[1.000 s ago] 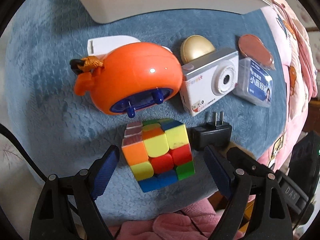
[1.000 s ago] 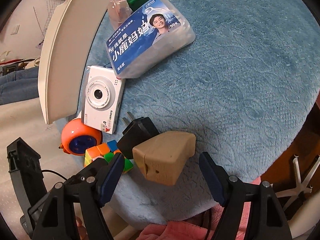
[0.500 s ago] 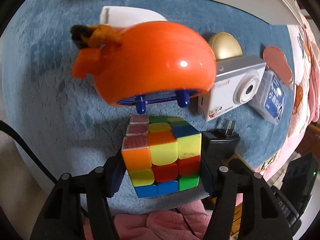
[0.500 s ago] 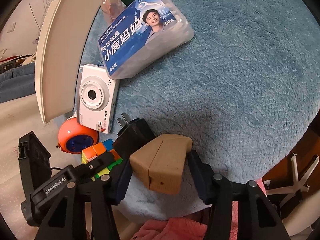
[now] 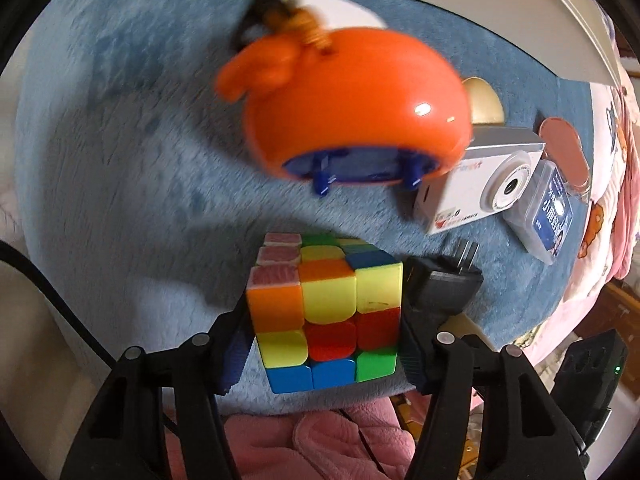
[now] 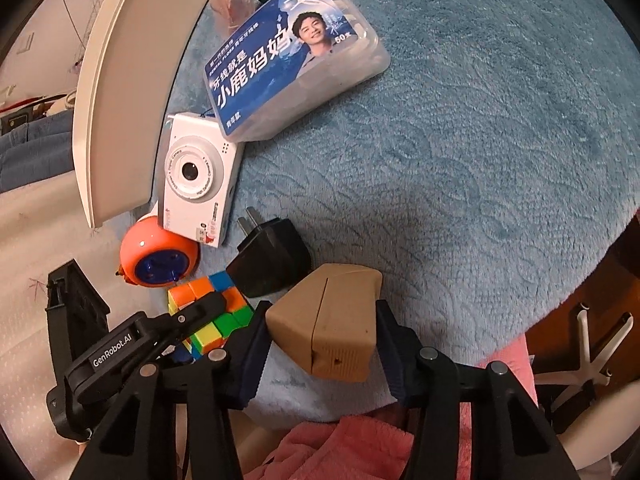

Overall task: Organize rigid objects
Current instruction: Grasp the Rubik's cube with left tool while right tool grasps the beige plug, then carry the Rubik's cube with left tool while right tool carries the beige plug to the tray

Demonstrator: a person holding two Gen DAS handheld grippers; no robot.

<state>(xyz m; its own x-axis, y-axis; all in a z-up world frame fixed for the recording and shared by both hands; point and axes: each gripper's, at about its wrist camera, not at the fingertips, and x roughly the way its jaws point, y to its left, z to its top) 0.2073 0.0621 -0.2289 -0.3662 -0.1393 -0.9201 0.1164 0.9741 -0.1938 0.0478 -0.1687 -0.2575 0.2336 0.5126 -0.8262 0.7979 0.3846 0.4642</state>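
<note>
Two grasps closing together: left fingers [image 5: 320, 344] clamped flat on puzzle cube [image 5: 326, 316], right fingers [image 6: 318, 354] narrowing onto tan wedge block [image 6: 332, 320], white bin [image 6: 132, 80] lying at eleven o'clock.

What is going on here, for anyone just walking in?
A person is sorting small items on a blue plush cloth with two tools. The left hand-held gripper is clamped on a colourful puzzle cube. The right hand-held gripper is closing on a tan wedge-shaped block, pads against its sides. An orange alarm clock, white toy camera, black plug adapter and floss-pick box lie nearby, beside a white bin.
</note>
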